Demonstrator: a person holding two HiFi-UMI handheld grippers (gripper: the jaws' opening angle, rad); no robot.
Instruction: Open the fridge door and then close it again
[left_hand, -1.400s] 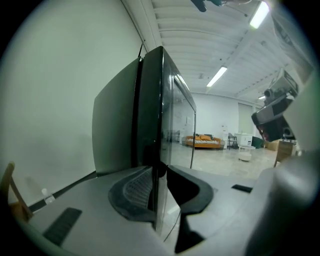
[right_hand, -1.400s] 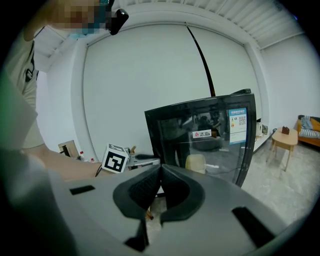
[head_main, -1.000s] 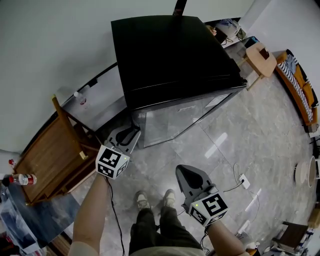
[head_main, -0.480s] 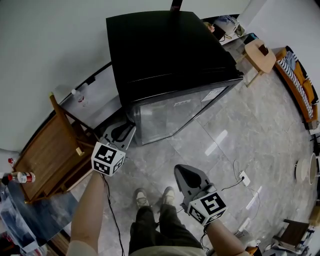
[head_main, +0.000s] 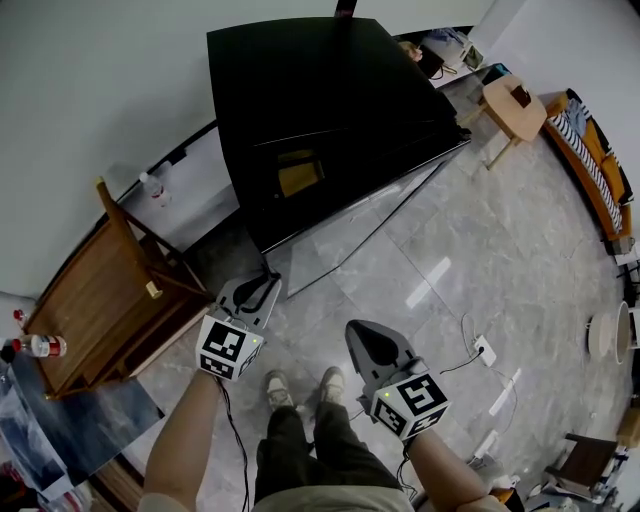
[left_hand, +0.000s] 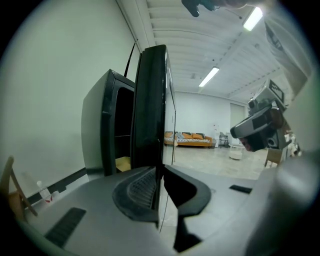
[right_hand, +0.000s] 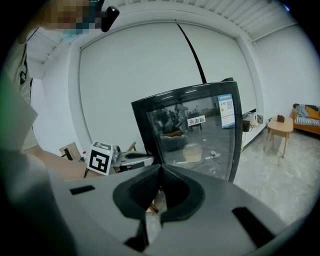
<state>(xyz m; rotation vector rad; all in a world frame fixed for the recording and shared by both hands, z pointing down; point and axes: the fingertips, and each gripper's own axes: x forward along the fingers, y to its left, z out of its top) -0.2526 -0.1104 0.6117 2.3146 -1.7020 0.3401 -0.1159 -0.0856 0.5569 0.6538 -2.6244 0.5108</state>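
The black fridge (head_main: 330, 110) was seen standing on the tiled floor (head_main: 480, 250) against the white wall, and its glass-fronted fridge door (head_main: 335, 245) was found swung a little way out from the cabinet, so that a yellowish patch of the inside was shown through the gap along the top. The door's free edge was caught by the left tongs (head_main: 263, 285): their jaws had just been closing, and in the left gripper view they were seen drawn narrow with that thin upright edge pinched between the pads. The right tongs (head_main: 360, 338) were held out low over the floor, well apart from the door, jaws pressed together with nothing between them. A wooden chair (head_main: 110, 300) was seen just beside the fridge, on the left side. The person's shoes (head_main: 280, 395) were planted between the two arms.
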